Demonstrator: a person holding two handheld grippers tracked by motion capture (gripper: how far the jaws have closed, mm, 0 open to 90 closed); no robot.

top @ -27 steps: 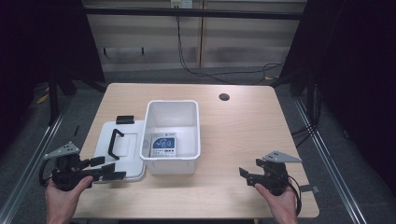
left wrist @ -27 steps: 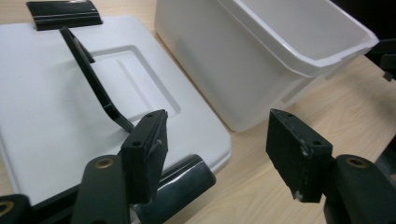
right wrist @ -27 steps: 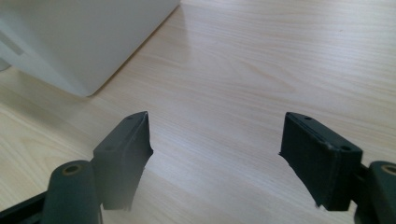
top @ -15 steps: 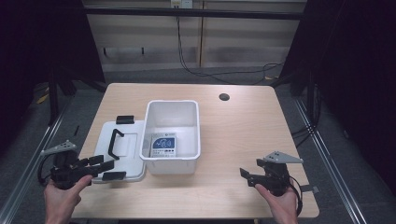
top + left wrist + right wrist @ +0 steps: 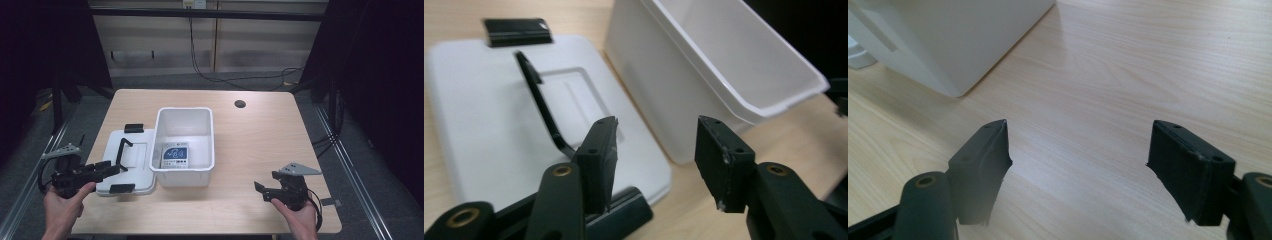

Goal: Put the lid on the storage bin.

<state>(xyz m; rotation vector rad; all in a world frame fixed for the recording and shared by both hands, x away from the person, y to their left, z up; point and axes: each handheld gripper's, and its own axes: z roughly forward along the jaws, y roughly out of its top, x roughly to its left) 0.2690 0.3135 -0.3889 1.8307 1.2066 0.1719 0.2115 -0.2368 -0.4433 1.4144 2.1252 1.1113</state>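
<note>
A white bin (image 5: pixel 159 142) stands mid-table with a blue-and-white card (image 5: pixel 176 155) flat on its bottom. To its left lies the white lid (image 5: pixel 112 145), with an upright black handle (image 5: pixel 121 150) and a black clip at each end. My left gripper (image 5: pixel 111 169) hovers at the lid's near edge, open, with nothing between its jaws. In the left gripper view the gripper (image 5: pixel 656 145) points past the handle (image 5: pixel 536 100) at the gap between the lid (image 5: pixel 469 100) and the bin (image 5: pixel 659 75). My right gripper (image 5: pixel 265 182) is open over bare wood; in its own view the gripper (image 5: pixel 1078 150) is empty.
The bin's near corner (image 5: pixel 948 35) lies ahead and left of the right gripper. A dark round hole (image 5: pixel 240 104) marks the table's far right. The table's front edge runs just below both hands. Bare wood spreads to the right of the bin.
My left gripper has shifted slightly away from the table's front edge, over the lid's near edge. The right gripper, the bin and the lid have stayed put.
</note>
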